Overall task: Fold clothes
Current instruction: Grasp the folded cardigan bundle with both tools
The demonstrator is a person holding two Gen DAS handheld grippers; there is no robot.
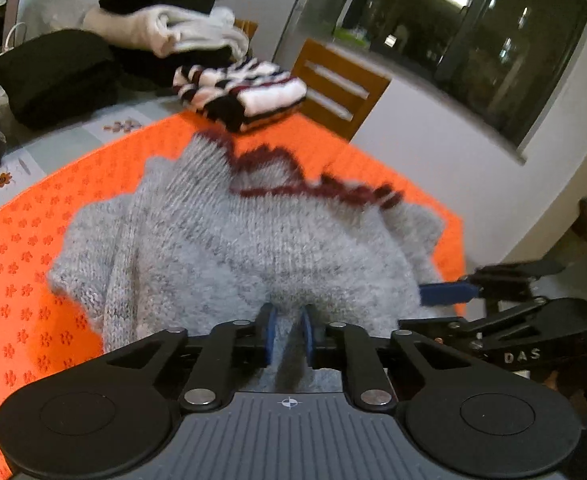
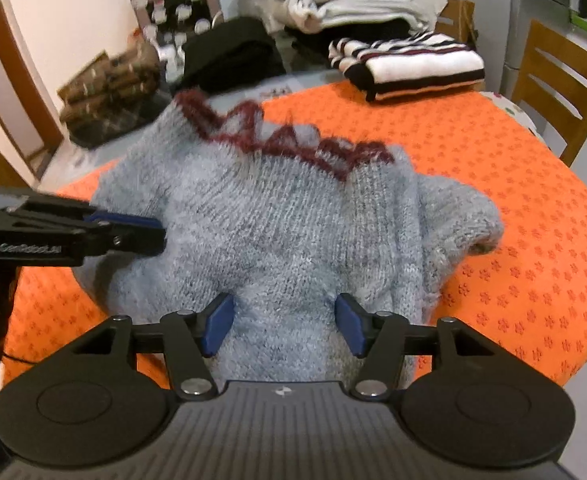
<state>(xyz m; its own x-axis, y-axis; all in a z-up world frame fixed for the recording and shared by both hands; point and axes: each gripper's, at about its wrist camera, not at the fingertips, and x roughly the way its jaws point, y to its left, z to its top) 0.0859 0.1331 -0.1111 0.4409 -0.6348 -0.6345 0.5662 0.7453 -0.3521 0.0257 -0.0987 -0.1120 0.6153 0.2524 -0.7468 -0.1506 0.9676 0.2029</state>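
On the orange dotted mat (image 1: 21, 248), the left gripper (image 1: 287, 336) pinched a fuzzy grey knit sweater (image 1: 229, 248); the right gripper (image 2: 283, 328) stood apart around a bunched fold.

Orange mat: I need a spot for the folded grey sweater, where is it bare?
The orange mat lies bare right of the grey sweater, below the striped folded garment, and again along its left edge. The far side is crowded with stacked dark and white clothes.
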